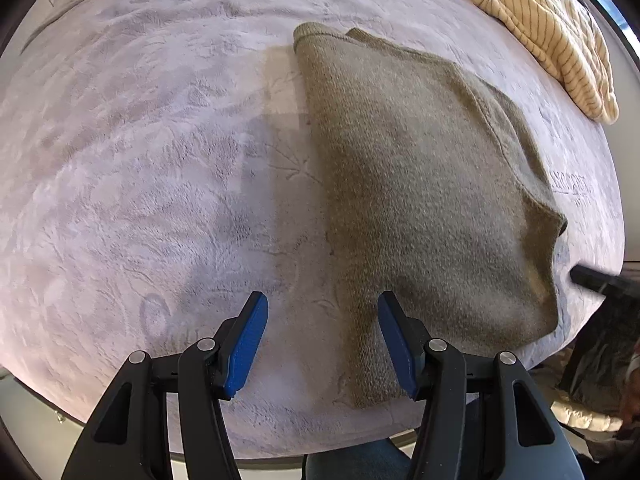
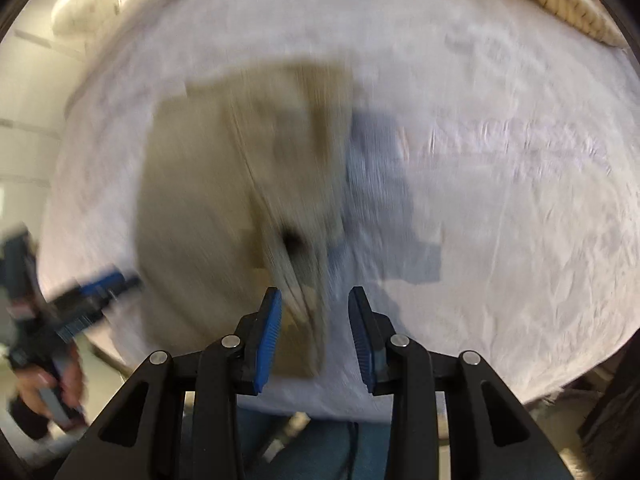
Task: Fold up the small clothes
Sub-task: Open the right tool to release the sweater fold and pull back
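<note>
An olive-green knitted garment [image 1: 420, 184] lies folded flat on the pale fleece blanket [image 1: 140, 160]. My left gripper [image 1: 322, 304] is open and empty, hovering over the garment's near left edge. In the blurred right wrist view the same garment [image 2: 208, 208] lies ahead and to the left. My right gripper [image 2: 316, 300] is open and empty above its near right corner. The left gripper [image 2: 96, 288] shows at the left edge of that view, held by a hand.
A cream striped garment [image 1: 548, 32] lies bunched at the far right of the blanket, and shows as a blur in the right wrist view [image 2: 560, 4]. The blanket's near edge [image 1: 280, 436] runs just in front of my left gripper. The right gripper's tip [image 1: 592, 280] shows at the right edge.
</note>
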`<state>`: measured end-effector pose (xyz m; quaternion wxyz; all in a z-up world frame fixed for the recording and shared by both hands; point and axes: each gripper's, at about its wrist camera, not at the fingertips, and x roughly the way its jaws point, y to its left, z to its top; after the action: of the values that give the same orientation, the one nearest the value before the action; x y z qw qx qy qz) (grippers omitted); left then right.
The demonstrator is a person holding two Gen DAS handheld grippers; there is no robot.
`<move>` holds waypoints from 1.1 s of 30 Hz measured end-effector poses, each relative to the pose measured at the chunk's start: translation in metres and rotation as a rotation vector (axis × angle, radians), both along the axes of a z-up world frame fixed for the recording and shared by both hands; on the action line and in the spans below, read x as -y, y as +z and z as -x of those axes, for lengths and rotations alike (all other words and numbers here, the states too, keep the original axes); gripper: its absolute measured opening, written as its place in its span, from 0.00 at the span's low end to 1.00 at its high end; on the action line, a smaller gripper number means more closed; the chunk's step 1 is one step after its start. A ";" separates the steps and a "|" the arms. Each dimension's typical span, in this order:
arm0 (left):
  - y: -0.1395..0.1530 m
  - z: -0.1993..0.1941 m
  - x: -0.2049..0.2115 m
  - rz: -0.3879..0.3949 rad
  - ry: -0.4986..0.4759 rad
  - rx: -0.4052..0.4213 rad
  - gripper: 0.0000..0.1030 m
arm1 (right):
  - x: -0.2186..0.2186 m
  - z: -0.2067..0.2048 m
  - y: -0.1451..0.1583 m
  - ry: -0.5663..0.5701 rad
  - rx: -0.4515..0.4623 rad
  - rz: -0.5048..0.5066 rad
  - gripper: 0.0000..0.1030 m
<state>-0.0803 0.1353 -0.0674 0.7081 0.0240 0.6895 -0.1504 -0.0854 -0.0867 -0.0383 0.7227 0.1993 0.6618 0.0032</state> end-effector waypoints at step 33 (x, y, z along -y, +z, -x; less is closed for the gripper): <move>0.015 -0.017 0.003 -0.061 0.037 0.004 0.80 | -0.009 -0.022 -0.011 -0.038 -0.070 0.004 0.52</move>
<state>-0.0632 0.1320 -0.0521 0.7112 0.0331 0.6925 -0.1164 -0.0635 -0.0772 -0.0495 0.6994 0.2104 0.6828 -0.0187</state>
